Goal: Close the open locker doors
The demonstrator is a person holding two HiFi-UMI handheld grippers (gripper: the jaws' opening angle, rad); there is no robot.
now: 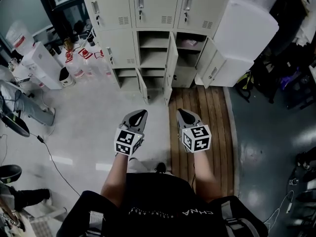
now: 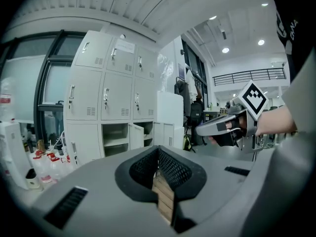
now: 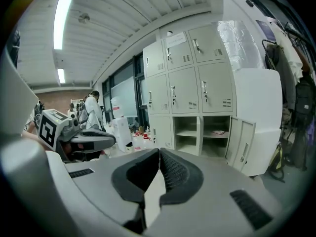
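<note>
Left gripper (image 1: 142,113) and right gripper (image 1: 182,113) both clenched, empty; locker doors (image 1: 171,58) look like light, stiff metal, so just nudge their outer edges.

Black shirt (image 1: 158,199), pale lettering; grey left gripper (image 1: 142,114) and right gripper (image 1: 182,113) bear black-and-white marker cubes (image 1: 129,142)

Floor (image 1: 123,100) open up to lockers (image 1: 120,47); doors (image 1: 171,58) jut outward; bottles (image 1: 85,63), probably, crowd left.

The lockers (image 1: 153,6) are showing matt cream painted metal; the floor (image 1: 94,132) is gleaming smooth and glossy beside wooden planks (image 1: 212,107).
</note>
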